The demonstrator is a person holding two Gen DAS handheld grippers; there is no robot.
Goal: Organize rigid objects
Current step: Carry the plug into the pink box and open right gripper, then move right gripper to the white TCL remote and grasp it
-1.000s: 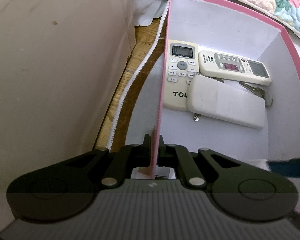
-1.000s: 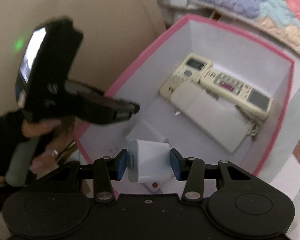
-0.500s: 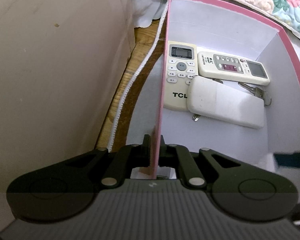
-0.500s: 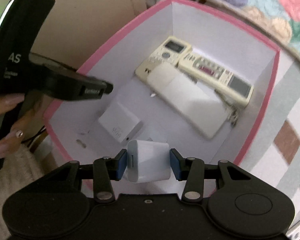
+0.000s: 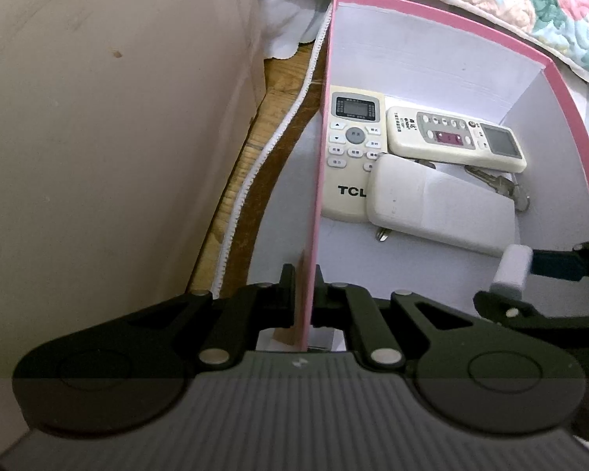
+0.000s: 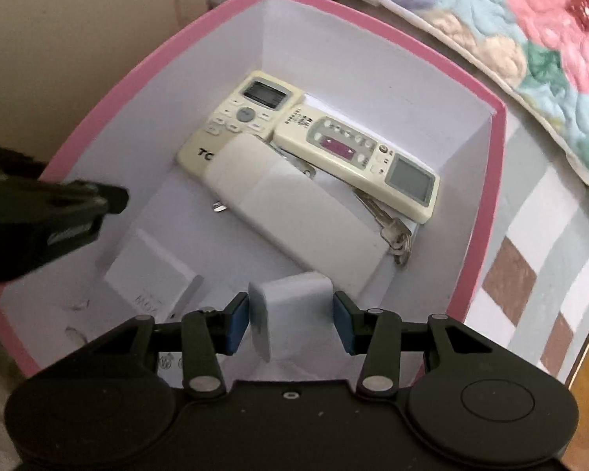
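A pink box (image 6: pixel 487 180) with a white inside holds two cream remotes (image 6: pixel 247 117) (image 6: pixel 357 157), a long white block (image 6: pixel 294 212), keys (image 6: pixel 396 235) and a flat white square adapter (image 6: pixel 149 278). My left gripper (image 5: pixel 308 294) is shut on the box's left wall (image 5: pixel 319 180). My right gripper (image 6: pixel 290 322) holds a small white charger cube (image 6: pixel 290 306) between its blue pads, low inside the box near its front. The cube is tilted and the pads stand slightly apart from it. The cube also shows in the left wrist view (image 5: pixel 512 267).
A beige cabinet side (image 5: pixel 98 117) stands left of the box. A flowered quilt (image 6: pixel 530 31) lies behind and to the right. A checked cloth (image 6: pixel 530 274) lies right of the box. A strip of wooden floor (image 5: pixel 255 165) shows between cabinet and box.
My right gripper moved forward and down into the box with the cube; the cube has tilted and the pads have spread a little. The left gripper has not moved.
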